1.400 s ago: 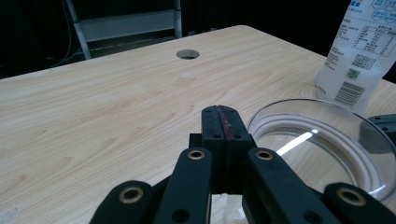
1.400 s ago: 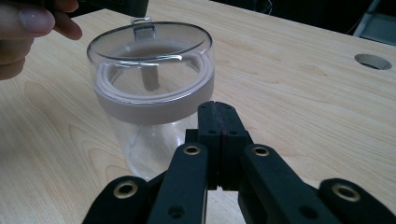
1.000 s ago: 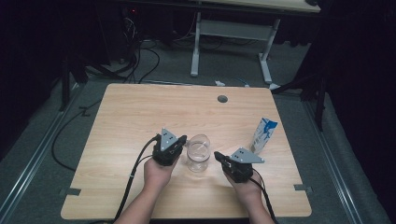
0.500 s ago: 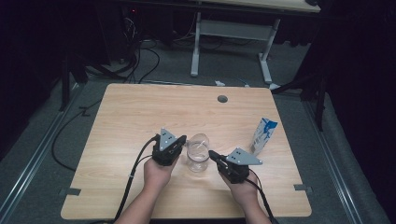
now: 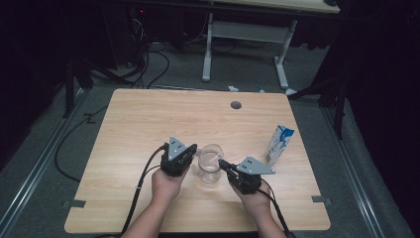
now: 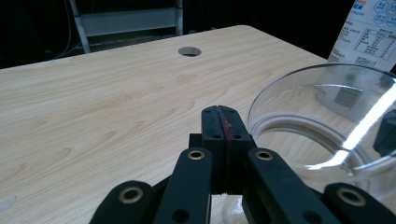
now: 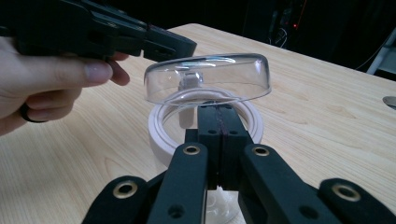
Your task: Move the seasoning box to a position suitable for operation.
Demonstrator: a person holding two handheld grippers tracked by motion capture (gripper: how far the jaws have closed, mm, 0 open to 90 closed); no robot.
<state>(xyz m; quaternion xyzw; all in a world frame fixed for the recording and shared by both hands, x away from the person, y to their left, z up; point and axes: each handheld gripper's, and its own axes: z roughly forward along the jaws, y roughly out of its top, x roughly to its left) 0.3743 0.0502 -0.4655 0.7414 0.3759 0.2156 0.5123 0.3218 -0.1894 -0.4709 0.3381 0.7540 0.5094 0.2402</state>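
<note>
- Both claws flank the clear glass (image 5: 209,162) on the bench (image 5: 148,124) – the left claw (image 5: 190,150) just off one side of it, the right claw (image 5: 223,164) at the other, its tip right at the glass wall.
- Left claw: jaws pressed together, nothing between them; in the left gripper view the glass rim (image 6: 322,116) sits just to the right of its tip (image 6: 219,122).
- Right claw: jaws together too, empty. In the right gripper view the glass (image 7: 208,81) stands straight ahead of its tip (image 7: 217,116), with the left claw (image 7: 180,46) beyond it.
- The milk carton (image 5: 279,144) waits out past the right claw, apart from the glass.
- The step looks like taking hold of the glass – neither claw can grip as it stands, so the jaws must part first.
- Best done slowly: open wide enough to clear the wall, close on it squarely, keep the glass upright – smooth glass may slip or tip if nudged by shut jaws.
</note>
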